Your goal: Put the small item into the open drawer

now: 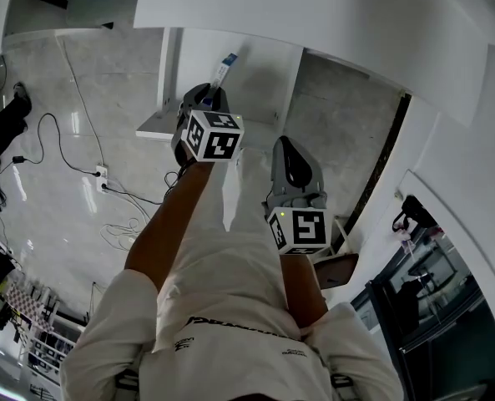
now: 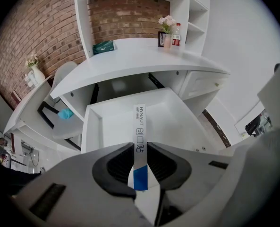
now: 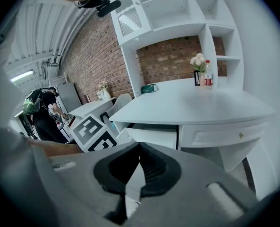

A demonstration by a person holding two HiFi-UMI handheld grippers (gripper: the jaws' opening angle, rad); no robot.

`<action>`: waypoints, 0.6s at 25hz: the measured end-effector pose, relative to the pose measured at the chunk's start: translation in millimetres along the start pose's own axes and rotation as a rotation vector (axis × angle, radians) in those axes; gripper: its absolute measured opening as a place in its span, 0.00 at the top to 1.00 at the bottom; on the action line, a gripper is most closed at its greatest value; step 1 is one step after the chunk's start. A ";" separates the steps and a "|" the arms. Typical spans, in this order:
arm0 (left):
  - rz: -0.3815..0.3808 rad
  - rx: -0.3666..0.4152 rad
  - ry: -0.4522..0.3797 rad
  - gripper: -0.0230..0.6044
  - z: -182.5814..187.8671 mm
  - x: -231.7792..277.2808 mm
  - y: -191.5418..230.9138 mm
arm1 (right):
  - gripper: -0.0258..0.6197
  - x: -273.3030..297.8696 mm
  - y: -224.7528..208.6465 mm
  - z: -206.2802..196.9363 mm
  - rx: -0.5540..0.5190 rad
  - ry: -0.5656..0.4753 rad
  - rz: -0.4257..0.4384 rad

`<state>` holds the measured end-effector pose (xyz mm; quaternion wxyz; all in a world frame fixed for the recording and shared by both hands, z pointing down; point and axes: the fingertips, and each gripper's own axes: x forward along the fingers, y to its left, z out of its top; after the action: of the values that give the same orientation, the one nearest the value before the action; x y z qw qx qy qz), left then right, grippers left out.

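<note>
my left claw point(image 2: 140, 148) is clenched on the small item, a thin white paper strip with a blue band and dark print point(image 2: 140, 126), most likely a wrapped plaster. the pads pinch it near the blue end, and the rest of it sticks out past the tips. its long axis runs straight out along my jaws, so wherever i point the claw the strip points too. in the left gripper view its free end lies over the bare floor of the open white drawer point(image 2: 106, 122), which is pulled out from under the curved white desk point(image 2: 130, 60). the drawer sits ahead of the claw and below it, its near front wall just under my fingertips, and i see nothing lying in the part i can see. in the head view the left claw point(image 1: 214, 98) is raised at the drawer's edge point(image 1: 159, 125) with the strip point(image 1: 224, 69) slanting up and away from me. so i judge the coming move to be short: down and a little forward, then let go. further right, my right claw point(image 1: 287, 150) hangs lower and nearer my body, well apart from the drawer. its own view shows the jaws point(image 3: 139, 148) pressed together on nothing. the left claw is clearly the nearer one, and it already carries the strip.
</note>
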<state>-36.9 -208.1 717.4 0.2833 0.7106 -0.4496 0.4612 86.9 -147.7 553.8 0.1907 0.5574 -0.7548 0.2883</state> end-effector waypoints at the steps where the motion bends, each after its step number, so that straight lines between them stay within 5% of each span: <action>1: -0.007 0.003 0.010 0.83 -0.2 2.9 0.2 | 0.96 0.4 -1.3 0.4 0.001 -0.003 -0.006; 15: -0.091 0.013 0.129 0.83 0.9 20.5 -5.9 | 0.96 1.7 -8.4 -3.9 0.027 0.003 -0.029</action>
<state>-27.7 -213.9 735.8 0.3276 0.7009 -0.3945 0.4957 94.2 -148.3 559.7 0.1884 0.5704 -0.7425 0.2965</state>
